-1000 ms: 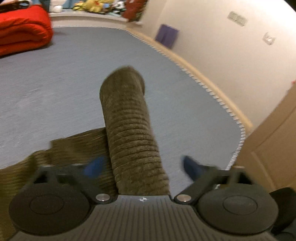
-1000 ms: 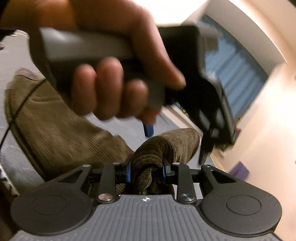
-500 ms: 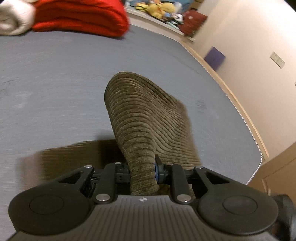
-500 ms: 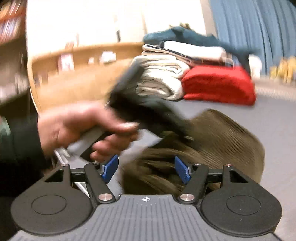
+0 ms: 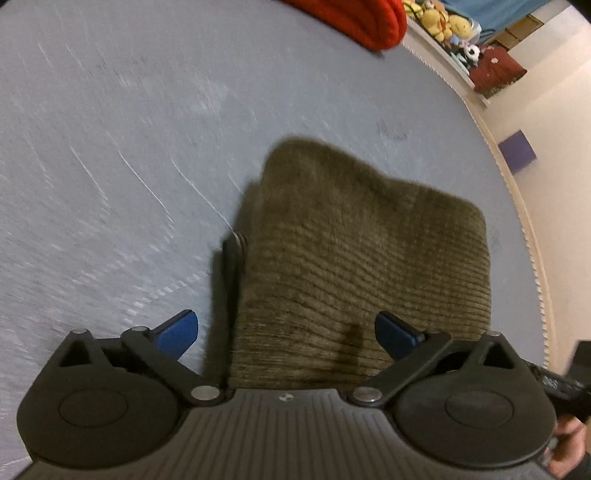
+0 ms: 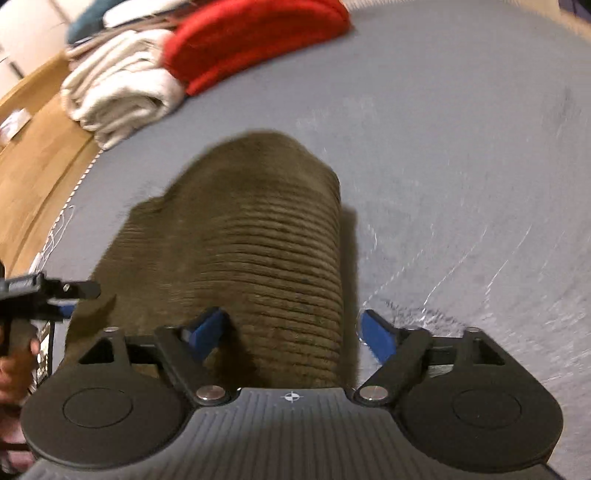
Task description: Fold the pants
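The olive-brown corduroy pants lie folded in a compact stack on the grey-blue bed surface. They also show in the right wrist view. My left gripper is open, its blue pads apart over the near edge of the stack, holding nothing. My right gripper is open too, with blue pads spread over the stack's near right part. The left gripper's body shows at the left edge of the right wrist view.
A red folded blanket and rolled white towels lie at the far side of the bed. Stuffed toys and a dark red cushion sit by the wall. A wooden frame borders the bed on the left.
Both grippers have let go of the pants. The left was shut on the fabric half a second ago and is now open. The fabric now lies flat as a folded stack.
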The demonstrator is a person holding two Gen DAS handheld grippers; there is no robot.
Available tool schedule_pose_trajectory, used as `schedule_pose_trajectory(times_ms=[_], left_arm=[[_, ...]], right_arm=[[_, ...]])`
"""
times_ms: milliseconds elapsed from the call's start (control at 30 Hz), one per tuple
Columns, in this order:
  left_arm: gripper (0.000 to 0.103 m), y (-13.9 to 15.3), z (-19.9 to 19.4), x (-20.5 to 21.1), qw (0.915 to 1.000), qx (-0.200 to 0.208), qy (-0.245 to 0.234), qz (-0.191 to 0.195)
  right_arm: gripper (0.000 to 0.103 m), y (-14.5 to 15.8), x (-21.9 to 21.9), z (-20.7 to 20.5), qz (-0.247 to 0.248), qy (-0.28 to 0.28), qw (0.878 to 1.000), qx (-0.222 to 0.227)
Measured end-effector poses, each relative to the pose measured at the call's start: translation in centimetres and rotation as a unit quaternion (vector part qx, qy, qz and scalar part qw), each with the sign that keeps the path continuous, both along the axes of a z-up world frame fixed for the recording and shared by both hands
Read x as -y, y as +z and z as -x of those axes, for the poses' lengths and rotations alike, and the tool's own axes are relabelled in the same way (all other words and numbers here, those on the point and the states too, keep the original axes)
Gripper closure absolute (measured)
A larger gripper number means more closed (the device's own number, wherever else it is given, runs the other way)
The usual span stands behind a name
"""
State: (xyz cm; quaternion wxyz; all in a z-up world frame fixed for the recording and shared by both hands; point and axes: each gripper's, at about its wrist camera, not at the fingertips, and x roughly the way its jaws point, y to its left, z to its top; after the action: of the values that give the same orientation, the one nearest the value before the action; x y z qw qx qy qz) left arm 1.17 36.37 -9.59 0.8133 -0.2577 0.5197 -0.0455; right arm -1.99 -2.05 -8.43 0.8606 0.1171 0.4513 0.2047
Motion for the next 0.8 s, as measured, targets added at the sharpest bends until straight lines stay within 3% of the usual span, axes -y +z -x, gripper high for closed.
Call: schedule_pose_trajectory(times_ms=[167,200,233,267,333,433,500,800], left_arm=[[0.002,-3.2,-1.1,0.6,0.9990,-0.017,-0.003,0.041],[0.002,-3.4,-1.3,1.1,0.9993,-0.007,-0.007,0.036],[0.008,-3.3,-1.4,1.8,0.9994,0.001,-0.021,0.027],[0.010,-3.0,-1.5,2.2,0.9996,0.005,-0.025,0.015],[0.024,-2.6,-1.4,2.4,1.0000,0.003,-0.008,0.005],[0.045,-1.2,-1.5,2.8,0.9998,0.016,-0.007,0.004],[0.051,-0.3,-1.9,3.8,0.9992,0.030,-0.018,0.019],[0.052,4.0,-6.3,12.1,0.9916,0.114,-0.054,0.029]], right_arm=[[0.016,-2.8,0.7,-2.7,-0.080,-0.001,0.994,-0.070],[0.025,-2.8,0.1,-2.2,-0.088,0.002,0.994,-0.072],[0.039,-2.7,0.0,-2.1,-0.086,0.002,0.994,-0.064],[0.044,-2.7,-0.2,-1.8,-0.082,0.004,0.995,-0.056],[0.064,-2.2,-0.3,-1.5,-0.070,0.003,0.997,-0.040],[0.078,-0.8,0.7,-1.5,-0.079,-0.005,0.997,-0.020],[0.079,1.2,1.4,-1.3,-0.073,-0.002,0.997,0.007],[0.079,8.7,8.2,-4.6,-0.029,-0.009,0.997,0.077]])
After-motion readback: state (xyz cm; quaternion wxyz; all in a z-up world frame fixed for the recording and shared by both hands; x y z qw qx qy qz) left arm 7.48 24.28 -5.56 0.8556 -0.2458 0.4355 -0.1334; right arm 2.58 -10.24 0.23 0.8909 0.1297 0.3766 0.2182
